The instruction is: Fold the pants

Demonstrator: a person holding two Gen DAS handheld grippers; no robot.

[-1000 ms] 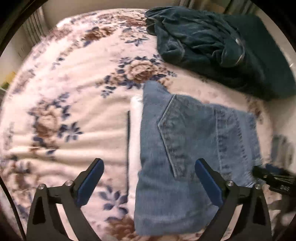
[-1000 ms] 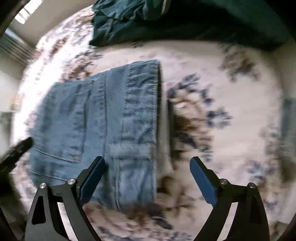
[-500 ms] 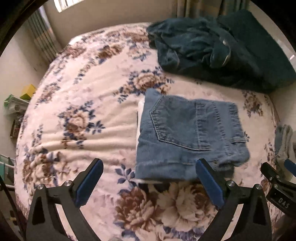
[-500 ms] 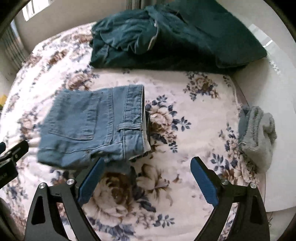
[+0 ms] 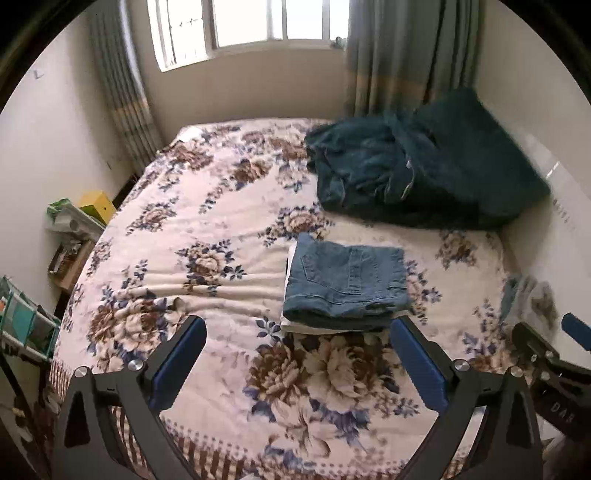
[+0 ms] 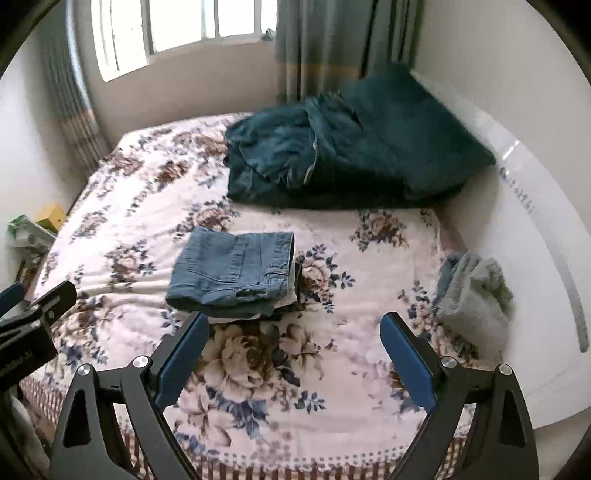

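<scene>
Both tools have drawn well back and up from the bed within the last second: the left gripper (image 5: 297,360) and the right gripper (image 6: 295,354) now hang with their blue-padded jaws spread wide and nothing between them, where a second ago each was low over the denim, close enough that the cloth filled most of its view. The folded jeans (image 5: 345,282) lie released as a compact rectangle, back pocket uppermost, resting on a pale folded item whose edge shows beneath them, roughly in the middle of the bed and nearer its foot edge than its head. Judging from that tidy shape and the retreat of both tools, the fold looks finished and this reads as the closing withdrawal. The bedspread (image 5: 207,295), cream with brown and blue flowers, is slightly rucked to the left of the jeans. A heap of dark teal clothing (image 5: 417,177) sits toward the far right corner, well apart from the jeans, and a grey folded cloth (image 6: 474,295) lies at the right edge. Beyond the bed are a bright window (image 5: 243,26), striped curtains and pale walls, with cluttered shelving along the left side.
</scene>
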